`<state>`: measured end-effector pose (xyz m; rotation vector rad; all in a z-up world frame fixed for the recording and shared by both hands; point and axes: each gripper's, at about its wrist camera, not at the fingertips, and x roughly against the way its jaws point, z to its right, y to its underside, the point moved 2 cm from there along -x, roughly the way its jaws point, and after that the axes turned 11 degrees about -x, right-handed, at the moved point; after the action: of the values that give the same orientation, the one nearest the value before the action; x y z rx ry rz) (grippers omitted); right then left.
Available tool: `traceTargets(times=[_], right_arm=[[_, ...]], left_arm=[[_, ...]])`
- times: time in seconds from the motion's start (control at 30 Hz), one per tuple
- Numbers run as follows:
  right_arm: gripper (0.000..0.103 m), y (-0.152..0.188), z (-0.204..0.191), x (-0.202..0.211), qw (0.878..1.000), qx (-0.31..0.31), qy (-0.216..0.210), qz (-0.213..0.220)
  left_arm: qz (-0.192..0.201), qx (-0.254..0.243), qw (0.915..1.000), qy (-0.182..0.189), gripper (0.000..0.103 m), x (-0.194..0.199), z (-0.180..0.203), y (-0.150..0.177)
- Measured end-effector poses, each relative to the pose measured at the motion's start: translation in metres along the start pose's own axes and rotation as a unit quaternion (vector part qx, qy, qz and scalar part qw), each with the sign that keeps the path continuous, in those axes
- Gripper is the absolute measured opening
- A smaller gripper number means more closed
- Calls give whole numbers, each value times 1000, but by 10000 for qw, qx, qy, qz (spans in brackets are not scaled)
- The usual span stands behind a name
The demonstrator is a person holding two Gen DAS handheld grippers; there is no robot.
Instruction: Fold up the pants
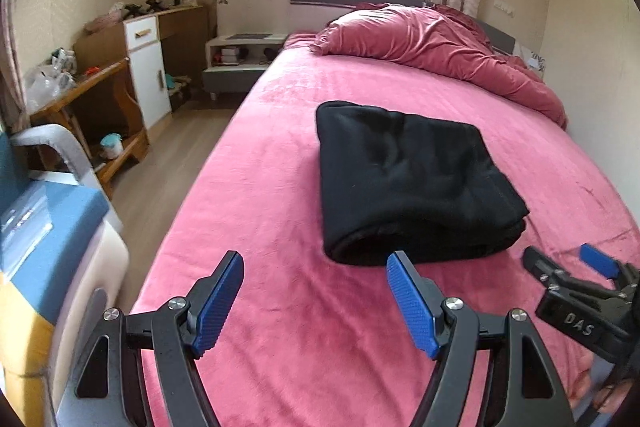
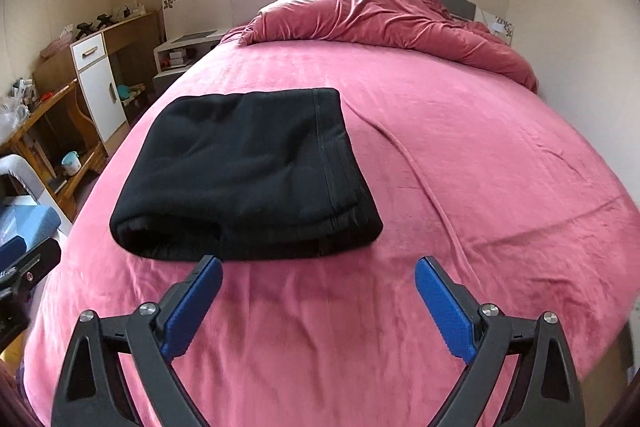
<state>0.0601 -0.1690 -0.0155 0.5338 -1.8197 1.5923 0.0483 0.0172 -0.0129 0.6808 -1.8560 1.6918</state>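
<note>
Black pants (image 1: 412,183) lie folded into a thick rectangular stack on the pink bed (image 1: 280,187). In the left wrist view my left gripper (image 1: 316,259) stands open just short of the stack's near edge, nothing between its blue pads. My right gripper (image 1: 568,259) shows at the lower right of that view, apart from the stack. In the right wrist view the pants (image 2: 248,171) lie ahead and to the left, and my right gripper (image 2: 320,261) is open and empty above the pink sheet (image 2: 480,167). Part of the left gripper (image 2: 24,259) shows at the left edge.
A crumpled pink duvet (image 1: 436,43) is heaped at the head of the bed by the window. Left of the bed are a wood floor (image 1: 168,163), a wooden desk (image 1: 92,99), a white cabinet (image 1: 146,67) and a bedside shelf (image 1: 240,55). A blue-topped chair (image 1: 44,227) stands near left.
</note>
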Motion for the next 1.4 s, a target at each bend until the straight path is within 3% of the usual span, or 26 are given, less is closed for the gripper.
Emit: traceTargets(times=[0.2,0.43,1.4], right_arm=[[98,10,-1,25,9994,10,246,245],[98,19,-8,42,9984,191,243,474],[98,29,0,39,9990,142,216,376]], left_arm=[[102,2,9999,-137,76,12,-2,8],[152,20,9998,-148,76,20,0,9],[-82,-79,9998,-137,76,13,9,18]])
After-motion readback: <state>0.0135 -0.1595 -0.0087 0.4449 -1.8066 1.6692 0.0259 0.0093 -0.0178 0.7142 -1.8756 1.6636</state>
